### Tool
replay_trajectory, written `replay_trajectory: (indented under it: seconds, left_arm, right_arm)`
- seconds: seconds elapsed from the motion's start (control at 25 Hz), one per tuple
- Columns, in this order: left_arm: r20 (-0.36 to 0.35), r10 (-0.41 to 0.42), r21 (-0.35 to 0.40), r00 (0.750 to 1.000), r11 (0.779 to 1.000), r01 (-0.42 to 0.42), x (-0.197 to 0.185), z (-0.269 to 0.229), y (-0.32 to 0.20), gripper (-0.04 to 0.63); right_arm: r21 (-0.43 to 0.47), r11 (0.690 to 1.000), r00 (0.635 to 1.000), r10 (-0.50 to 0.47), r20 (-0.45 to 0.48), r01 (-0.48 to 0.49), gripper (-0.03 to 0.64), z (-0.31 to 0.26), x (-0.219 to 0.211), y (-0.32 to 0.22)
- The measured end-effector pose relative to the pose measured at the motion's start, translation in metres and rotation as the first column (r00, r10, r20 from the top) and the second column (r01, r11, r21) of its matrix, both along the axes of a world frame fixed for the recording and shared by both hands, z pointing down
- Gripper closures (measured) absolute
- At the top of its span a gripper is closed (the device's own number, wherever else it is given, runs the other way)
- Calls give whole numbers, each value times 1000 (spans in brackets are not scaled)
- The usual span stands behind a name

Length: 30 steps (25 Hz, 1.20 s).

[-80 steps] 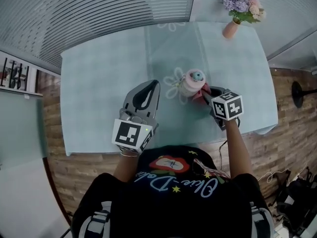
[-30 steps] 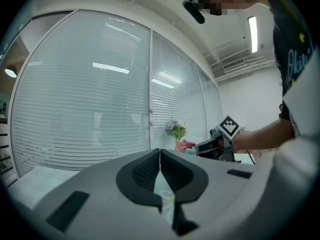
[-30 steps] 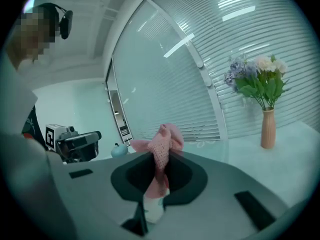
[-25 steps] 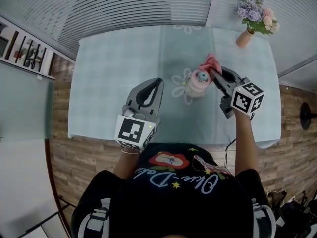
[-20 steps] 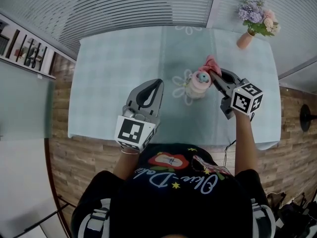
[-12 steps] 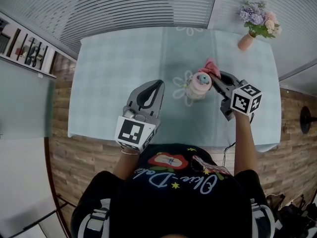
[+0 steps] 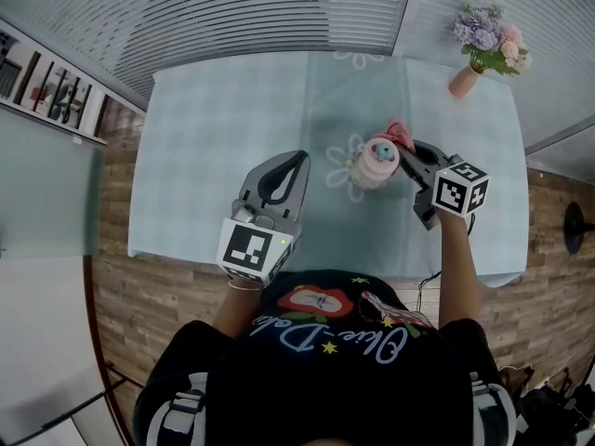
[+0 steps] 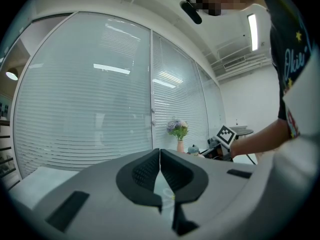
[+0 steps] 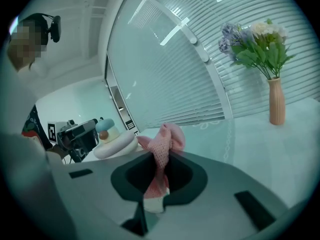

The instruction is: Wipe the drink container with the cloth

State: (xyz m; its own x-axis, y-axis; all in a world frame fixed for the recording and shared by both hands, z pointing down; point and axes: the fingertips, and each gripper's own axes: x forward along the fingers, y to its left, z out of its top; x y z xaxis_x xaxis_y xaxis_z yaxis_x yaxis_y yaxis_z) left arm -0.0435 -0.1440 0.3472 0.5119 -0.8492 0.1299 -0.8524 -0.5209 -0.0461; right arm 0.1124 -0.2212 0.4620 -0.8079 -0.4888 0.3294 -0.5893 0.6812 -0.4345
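The drink container (image 7: 375,160) is a small white and pink bottle with a blue cap, upright on the pale green tablecloth (image 7: 204,147). In the right gripper view the container (image 9: 114,140) stands just left of the jaws. My right gripper (image 7: 407,147) is shut on a pink cloth (image 7: 400,133), whose bunched end touches the container's right side; the cloth (image 9: 162,149) pokes up between the jaws. My left gripper (image 7: 291,161) is shut and holds nothing, hovering left of the container. It also shows as the left gripper (image 8: 160,156), with its jaws touching.
A pink vase of flowers (image 7: 483,45) stands at the table's far right corner, and the same vase (image 9: 276,101) shows in the right gripper view. White blinds (image 7: 232,7) line the wall behind the table. A shelf (image 7: 37,77) is at left.
Within the last second the right gripper slid slightly nearer with the cloth along the container's right side. Earlier the cloth was at the container's near right. The left gripper stayed put.
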Motion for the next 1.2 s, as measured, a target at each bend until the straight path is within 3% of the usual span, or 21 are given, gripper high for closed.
replay_trajectory:
  seconds: [0.76, 1.2]
  left_arm:
    - [2, 7, -8, 1000, 1000, -7, 3, 2, -7, 591]
    - [0, 9, -12, 1000, 1000, -9, 3, 4, -13, 591]
  right_arm:
    - [-96, 995, 998, 16, -58, -21, 581, 44, 3, 0]
    - [-120, 993, 983, 0, -186, -23, 581, 72, 2, 0]
